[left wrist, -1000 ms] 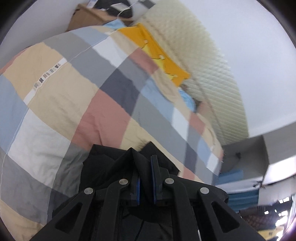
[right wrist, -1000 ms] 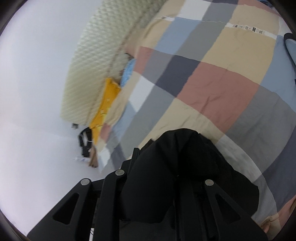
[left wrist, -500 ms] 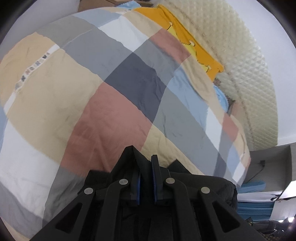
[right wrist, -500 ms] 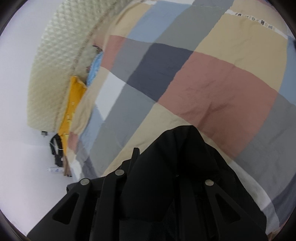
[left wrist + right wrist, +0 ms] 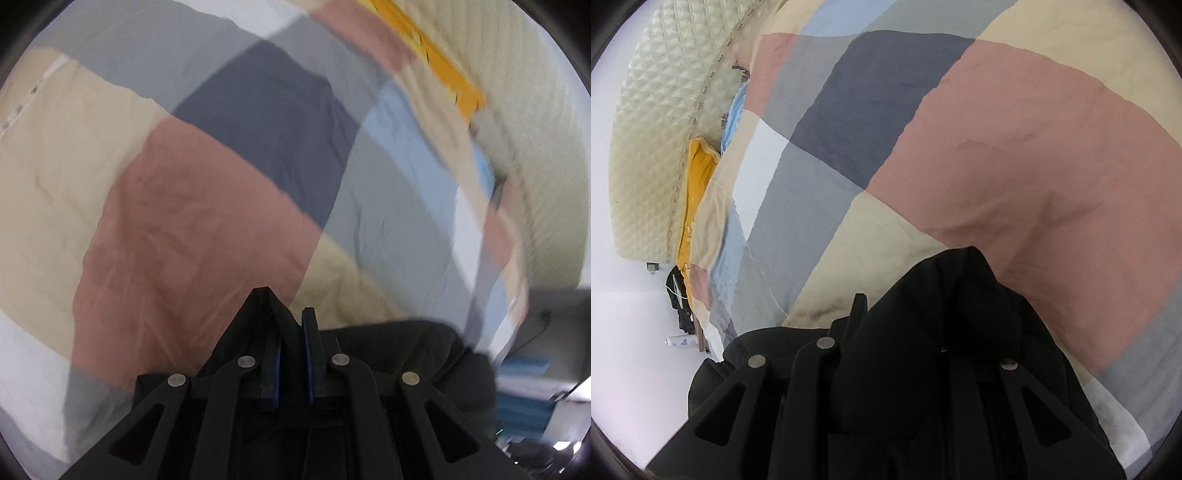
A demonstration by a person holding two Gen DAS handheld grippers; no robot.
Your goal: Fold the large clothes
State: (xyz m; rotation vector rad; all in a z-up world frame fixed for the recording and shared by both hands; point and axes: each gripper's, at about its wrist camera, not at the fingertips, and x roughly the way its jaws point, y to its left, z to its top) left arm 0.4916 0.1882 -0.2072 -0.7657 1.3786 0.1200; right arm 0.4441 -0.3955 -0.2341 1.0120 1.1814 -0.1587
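Observation:
A black garment (image 5: pixel 424 350) hangs from both grippers just above a patchwork quilt (image 5: pixel 184 221) on a bed. In the left wrist view my left gripper (image 5: pixel 291 332) is shut, its blue pads pinching a peaked fold of the black cloth. In the right wrist view the same black garment (image 5: pixel 942 314) drapes over my right gripper (image 5: pixel 905 332) and hides most of its fingers. Only the left fingertip (image 5: pixel 858 306) pokes out. The cloth bunches between the jaws, which are shut on it. Both grippers point steeply down at the quilt (image 5: pixel 1034 166).
A cream quilted headboard (image 5: pixel 653 129) runs along the far side of the bed, with a yellow pillow (image 5: pixel 696 177) and a blue pillow (image 5: pixel 733 118) against it. Grey furniture (image 5: pixel 554 314) stands beyond the bed's corner. A white wall fills the left of the right wrist view.
Both grippers have come down and forward toward the quilt, carrying the black garment. The quilt's squares now fill both views and the wall has mostly left the left view.

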